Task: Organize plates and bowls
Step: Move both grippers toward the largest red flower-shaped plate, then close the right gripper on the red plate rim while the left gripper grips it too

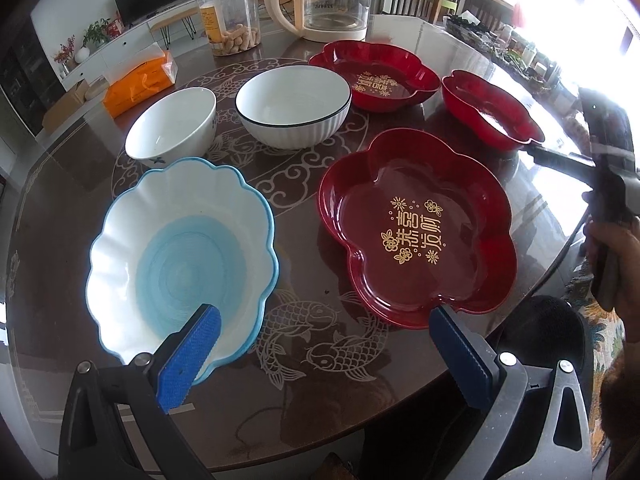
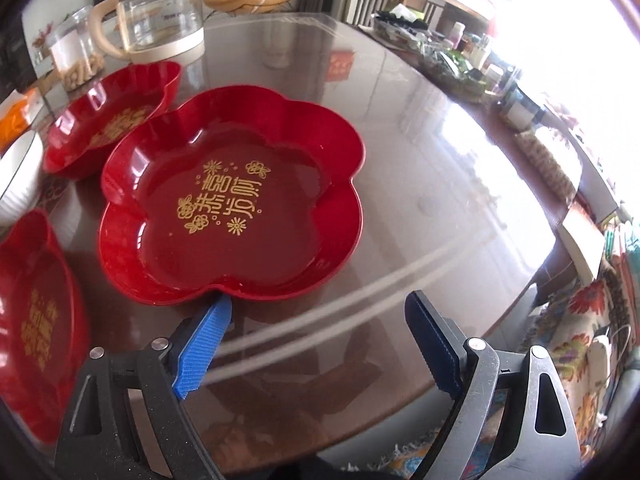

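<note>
Three red flower-shaped plates with gold lettering lie on the round table. One plate (image 1: 416,228) (image 2: 32,312) is just ahead of my open left gripper (image 1: 324,324). A second plate (image 1: 492,108) (image 2: 232,208) lies right in front of my open right gripper (image 2: 320,308), whose left fingertip (image 2: 220,316) is at its near rim. The third plate (image 1: 376,76) (image 2: 108,116) sits farther back. A scalloped white bowl with a blue centre (image 1: 180,256) lies under my left fingertip (image 1: 204,336). Behind it stand a plain white bowl (image 1: 172,128) and a ribbed white bowl (image 1: 294,108) (image 2: 16,176).
At the back of the table (image 1: 304,184) stand a glass kettle (image 1: 332,0) (image 2: 160,12), a clear snack jar (image 1: 230,16) and an orange tissue pack (image 1: 140,80). A hand (image 1: 616,256) holds the right gripper at the table's right edge. Clutter lines the far right side (image 2: 460,60).
</note>
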`<state>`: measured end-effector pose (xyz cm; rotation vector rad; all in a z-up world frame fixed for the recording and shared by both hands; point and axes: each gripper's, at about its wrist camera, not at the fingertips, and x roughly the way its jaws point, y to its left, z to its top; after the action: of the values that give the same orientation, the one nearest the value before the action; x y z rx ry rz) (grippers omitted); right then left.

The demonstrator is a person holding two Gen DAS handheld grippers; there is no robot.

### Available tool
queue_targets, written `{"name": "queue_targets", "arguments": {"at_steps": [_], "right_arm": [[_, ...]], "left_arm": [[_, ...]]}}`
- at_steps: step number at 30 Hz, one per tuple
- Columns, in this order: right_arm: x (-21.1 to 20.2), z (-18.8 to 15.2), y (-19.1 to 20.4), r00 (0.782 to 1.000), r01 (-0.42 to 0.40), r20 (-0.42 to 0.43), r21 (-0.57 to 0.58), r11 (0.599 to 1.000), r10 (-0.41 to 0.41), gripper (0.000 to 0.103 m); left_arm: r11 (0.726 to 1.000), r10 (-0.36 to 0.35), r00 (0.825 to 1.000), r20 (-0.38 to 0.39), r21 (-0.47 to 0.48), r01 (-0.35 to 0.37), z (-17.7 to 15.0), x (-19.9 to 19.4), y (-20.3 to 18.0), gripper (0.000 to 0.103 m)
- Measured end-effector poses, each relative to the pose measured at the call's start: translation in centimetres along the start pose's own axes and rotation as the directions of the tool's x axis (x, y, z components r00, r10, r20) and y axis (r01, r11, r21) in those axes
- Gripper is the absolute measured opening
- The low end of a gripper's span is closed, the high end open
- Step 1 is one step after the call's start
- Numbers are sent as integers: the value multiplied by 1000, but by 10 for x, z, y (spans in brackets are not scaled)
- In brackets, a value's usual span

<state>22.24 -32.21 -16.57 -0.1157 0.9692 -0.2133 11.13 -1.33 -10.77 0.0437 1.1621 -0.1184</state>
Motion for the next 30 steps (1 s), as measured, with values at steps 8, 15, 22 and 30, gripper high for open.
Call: {"name": "queue_targets", "arguments": {"at_steps": [8,15,22,30], "right_arm": [[-40,-3,1,986,-163,30,95,982,161,91],[-83,-82,40,839,-524,-53,187,831,542,91],[-70,-84,82,849,-510,-112,85,856,517,86],[-53,-78,82,820,-535,-185,90,840,542,17]], "left_arm": [[1000,-4,1000,23,-23,4,3,-4,8,103],[1000,-15,999,35,26,14,47,24,-10,103],[1000,0,1000,-28,15,0,62,58,-10,102],[1000,0,999,-37,7,0,68,57,-9,101]]}}
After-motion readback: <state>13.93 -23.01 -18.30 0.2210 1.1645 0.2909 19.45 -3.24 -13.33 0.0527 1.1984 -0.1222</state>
